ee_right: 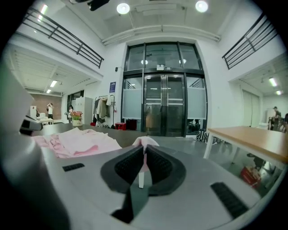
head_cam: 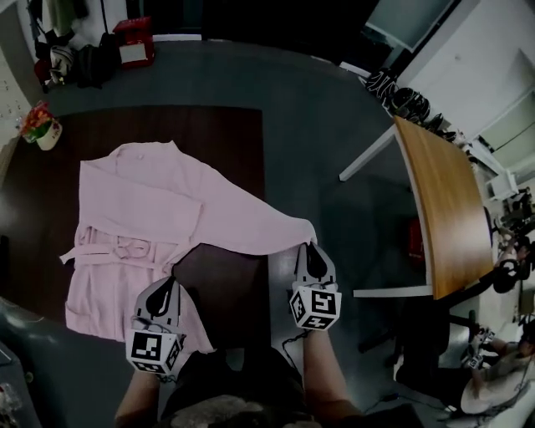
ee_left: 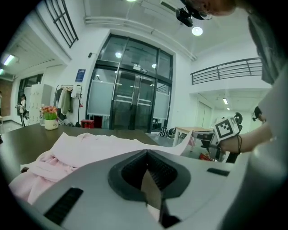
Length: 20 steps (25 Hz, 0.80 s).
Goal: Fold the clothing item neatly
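My head view is dim and underexposed, black at the corners. The pink garment (head_cam: 150, 217) stands out pale against the dark surface (head_cam: 226, 134). Both gripper views are bright under round ceiling lights (ee_right: 122, 8), which glare slightly. Their edges bend, and the near foreground is soft.

Left gripper (head_cam: 170, 287), right gripper (head_cam: 311, 250) side by side, forearms forward; both fingers pinched tight on pink garment (head_cam: 142, 209).

Looks like a big open office or lab hall. Tall glass doors (ee_right: 162, 105) at the far end, mezzanine railings (ee_right: 63, 37) flanking them, round ceiling lights (ee_right: 122, 8) above. Right of the doors a wooden desk (ee_right: 252, 134); left of them a coat rack (ee_right: 102, 108) and white lockers (ee_right: 85, 108).
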Each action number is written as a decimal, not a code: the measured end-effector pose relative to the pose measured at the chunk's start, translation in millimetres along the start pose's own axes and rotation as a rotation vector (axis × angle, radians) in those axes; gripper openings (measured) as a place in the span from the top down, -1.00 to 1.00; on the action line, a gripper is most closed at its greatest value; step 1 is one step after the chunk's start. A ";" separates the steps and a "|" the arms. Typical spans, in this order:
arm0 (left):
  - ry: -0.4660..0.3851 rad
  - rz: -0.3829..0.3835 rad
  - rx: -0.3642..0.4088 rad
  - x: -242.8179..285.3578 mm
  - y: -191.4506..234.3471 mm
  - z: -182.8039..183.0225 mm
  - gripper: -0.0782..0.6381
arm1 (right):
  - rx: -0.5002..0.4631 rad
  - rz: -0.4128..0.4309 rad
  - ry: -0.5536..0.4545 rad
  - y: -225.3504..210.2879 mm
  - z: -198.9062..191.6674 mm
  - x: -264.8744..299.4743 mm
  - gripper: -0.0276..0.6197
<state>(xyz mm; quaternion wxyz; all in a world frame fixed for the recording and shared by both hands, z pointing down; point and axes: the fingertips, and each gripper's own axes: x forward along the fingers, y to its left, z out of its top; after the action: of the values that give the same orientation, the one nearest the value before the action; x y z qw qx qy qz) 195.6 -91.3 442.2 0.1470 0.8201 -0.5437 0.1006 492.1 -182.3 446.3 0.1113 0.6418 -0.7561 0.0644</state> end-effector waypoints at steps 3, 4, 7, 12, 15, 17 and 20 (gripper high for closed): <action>-0.005 -0.016 -0.009 -11.0 14.7 3.8 0.75 | 0.024 -0.003 -0.010 16.4 13.3 -3.2 0.88; -0.009 -0.014 -0.016 -13.7 20.3 5.8 0.75 | 0.026 0.001 -0.010 21.6 16.4 -3.7 0.88; -0.025 0.014 -0.049 -17.8 38.0 12.0 0.75 | 0.015 0.018 -0.020 34.3 28.1 -4.7 0.88; -0.059 0.086 -0.146 -28.9 49.4 20.9 0.75 | -0.013 0.068 -0.022 42.4 39.4 -8.5 0.88; -0.070 0.103 -0.161 -36.7 41.0 23.7 0.75 | -0.010 0.090 -0.040 43.9 45.7 -7.1 0.88; -0.049 0.106 -0.144 -43.2 34.2 21.3 0.75 | 0.007 0.108 -0.047 47.1 46.7 -8.7 0.88; -0.038 0.136 -0.124 -50.0 30.7 23.8 0.75 | 0.022 0.134 -0.060 49.2 51.0 -6.0 0.88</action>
<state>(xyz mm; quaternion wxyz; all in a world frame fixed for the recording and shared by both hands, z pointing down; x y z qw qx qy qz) 148.0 -67.7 407.6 0.1800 0.7725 -0.6060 0.0607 440.1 -180.6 397.8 0.0772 0.5924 -0.7996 0.0606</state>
